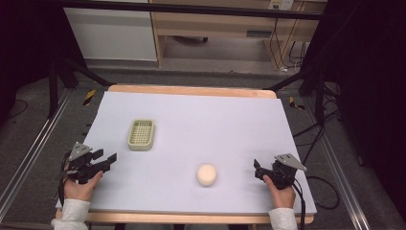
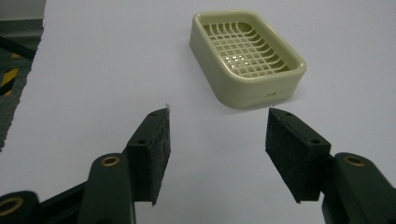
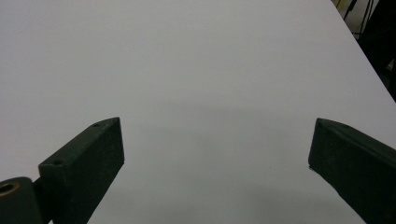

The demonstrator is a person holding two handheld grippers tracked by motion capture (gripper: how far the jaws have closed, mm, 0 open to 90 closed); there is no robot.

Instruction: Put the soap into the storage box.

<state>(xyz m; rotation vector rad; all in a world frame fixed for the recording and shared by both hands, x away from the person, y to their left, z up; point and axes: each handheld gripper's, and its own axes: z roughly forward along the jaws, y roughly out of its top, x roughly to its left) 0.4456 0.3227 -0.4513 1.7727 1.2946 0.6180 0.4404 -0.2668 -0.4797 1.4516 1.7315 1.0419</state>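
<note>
At the near left corner of the table, the left gripper (image 1: 105, 160) rests in a hand with its jaws apart and nothing between them; its own view looks toward a soap dish (image 2: 246, 58) lying just ahead on the sheet. Across at the near right, the right gripper (image 1: 258, 171) is likewise spread wide and empty over bare surface.

Between the two, closer to the right one, sits a pale round bar of soap (image 1: 207, 174), well apart from the dish (image 1: 141, 134). I judge the soap light and firm but smooth, likely to slip, so it should be taken across its rounded sides. The dish looks like stiff, light plastic with a grid floor; its raised rim offers a hold.

A plain white sheet (image 1: 201, 120) covers the wooden table. Beyond lie grey floor, dark stands, trailing cables and a wooden cabinet (image 1: 215, 24).
</note>
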